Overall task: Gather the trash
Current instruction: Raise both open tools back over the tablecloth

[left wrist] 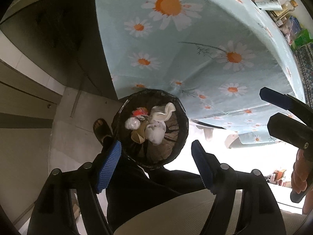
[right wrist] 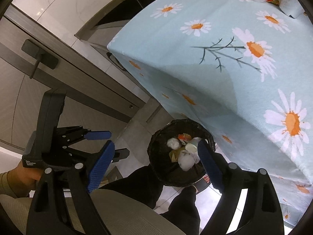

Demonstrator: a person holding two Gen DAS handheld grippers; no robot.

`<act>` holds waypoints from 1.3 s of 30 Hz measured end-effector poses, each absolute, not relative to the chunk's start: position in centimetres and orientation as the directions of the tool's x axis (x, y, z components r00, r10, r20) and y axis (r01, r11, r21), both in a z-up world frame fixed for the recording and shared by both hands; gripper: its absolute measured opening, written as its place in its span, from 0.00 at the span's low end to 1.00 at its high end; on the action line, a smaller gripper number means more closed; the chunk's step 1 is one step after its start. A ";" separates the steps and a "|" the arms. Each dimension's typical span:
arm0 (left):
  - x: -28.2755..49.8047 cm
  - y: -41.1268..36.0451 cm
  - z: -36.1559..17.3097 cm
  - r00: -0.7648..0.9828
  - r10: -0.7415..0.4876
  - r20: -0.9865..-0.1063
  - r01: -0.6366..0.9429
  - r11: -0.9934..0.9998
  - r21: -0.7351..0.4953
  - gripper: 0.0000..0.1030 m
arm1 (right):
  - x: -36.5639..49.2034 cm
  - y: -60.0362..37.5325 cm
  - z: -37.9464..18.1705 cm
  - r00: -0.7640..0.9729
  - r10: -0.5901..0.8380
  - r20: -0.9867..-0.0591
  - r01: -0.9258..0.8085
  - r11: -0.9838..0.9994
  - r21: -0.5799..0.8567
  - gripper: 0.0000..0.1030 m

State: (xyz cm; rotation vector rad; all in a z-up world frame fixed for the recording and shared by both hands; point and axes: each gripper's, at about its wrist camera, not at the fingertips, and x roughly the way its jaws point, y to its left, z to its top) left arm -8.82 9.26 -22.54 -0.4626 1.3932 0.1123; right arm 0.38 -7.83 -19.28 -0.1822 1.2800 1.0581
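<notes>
Both tongs gape empty, left tongs [left wrist: 156, 166] and right tongs [right wrist: 154, 168] poised over the trash bin [left wrist: 149, 127] at 12 o'clock below the bench [right wrist: 234, 68] edge; risk: next piece clips the rim, drops to floor.

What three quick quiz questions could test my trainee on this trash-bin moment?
1. True or false: the left gripper holds a piece of trash.
2. Where does the trash bin stand: A) on the table, B) on the floor beside the daisy tablecloth?
3. Name one item in the bin.

Key: 1. False; both it and the right gripper are open and hold nothing. 2. B. 3. A crumpled white tissue.
</notes>
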 end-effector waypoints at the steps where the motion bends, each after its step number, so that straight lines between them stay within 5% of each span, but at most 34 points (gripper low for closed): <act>1: -8.7 9.1 -22.2 0.192 -0.188 -0.963 -0.341 0.908 -0.245 0.70 | 0.4 -8.0 -19.1 -0.082 0.543 -0.835 -0.722 0.545 0.426 0.83; 17: -7.0 5.8 -14.9 0.266 -0.088 -0.960 -0.295 0.941 -0.168 0.70 | 1.9 -13.0 -14.3 -0.003 0.653 -0.757 -0.729 0.517 0.449 0.83; 39: -3.9 7.2 -5.9 0.456 -0.184 -0.871 -0.041 0.973 -0.227 0.70 | 0.9 -14.7 -6.2 0.322 0.609 -0.725 -0.601 0.723 0.340 0.83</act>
